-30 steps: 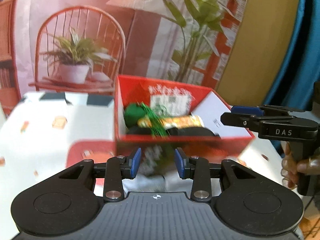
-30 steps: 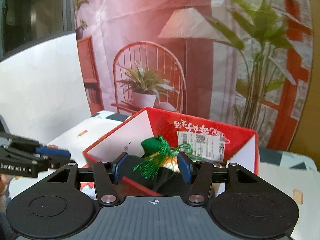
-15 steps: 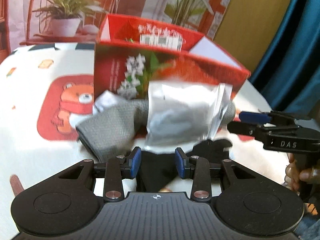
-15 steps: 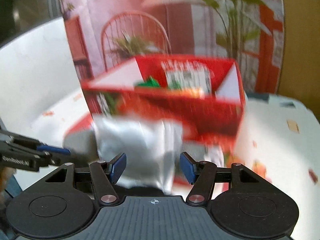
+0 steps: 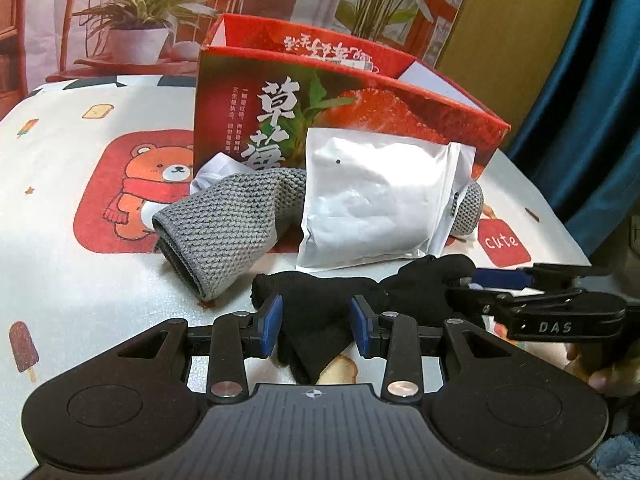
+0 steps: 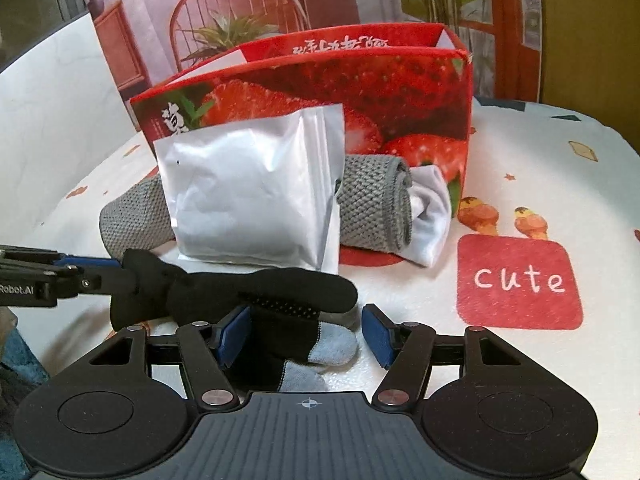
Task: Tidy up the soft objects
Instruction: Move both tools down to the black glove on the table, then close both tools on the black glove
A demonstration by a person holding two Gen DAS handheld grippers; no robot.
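Observation:
A black sock (image 5: 320,312) (image 6: 256,292) lies on the table in front of a red strawberry box (image 5: 352,104) (image 6: 360,80). A white pouch (image 5: 376,200) (image 6: 252,192) leans on a grey knitted sleeve (image 5: 224,224) (image 6: 372,208), with a white cloth (image 6: 432,208) beside it. My left gripper (image 5: 316,326) is open, its pads either side of the black sock. My right gripper (image 6: 306,334) is open over the sock's blue toe end (image 6: 332,348). Each gripper shows in the other's view (image 5: 520,304) (image 6: 52,276).
The tablecloth (image 5: 80,288) has a bear print (image 5: 160,184) and a red "cute" patch (image 6: 520,280). A printed backdrop with a chair and plants (image 5: 140,20) stands behind the box. A blue curtain (image 5: 592,80) hangs at the right.
Both grippers have dropped from above the box's opening down to table level in front of it. The black sock now lies between both pairs of fingers.

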